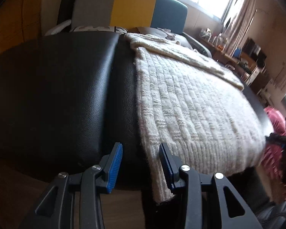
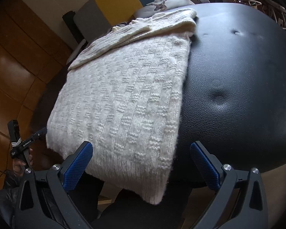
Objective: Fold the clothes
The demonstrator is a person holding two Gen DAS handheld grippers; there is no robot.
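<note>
**On the black ottoman, a cream sweater part-folded**

At the left, the left gripper (image 1: 141, 164) stands released at the ribbed hem's near corner. Between the grippers, the cream knit sweater (image 2: 124, 99) lies on the black leather ottoman (image 2: 238, 87), one sleeve folded across its far end, hem overhanging. It looks soft, thick and limp; the hem corners seem the best hold. At the right, the right gripper (image 2: 142, 164) gapes wide over the hem

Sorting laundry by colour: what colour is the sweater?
Cream white sweater, with a basket-weave knit; clearest in the right wrist view.
</note>
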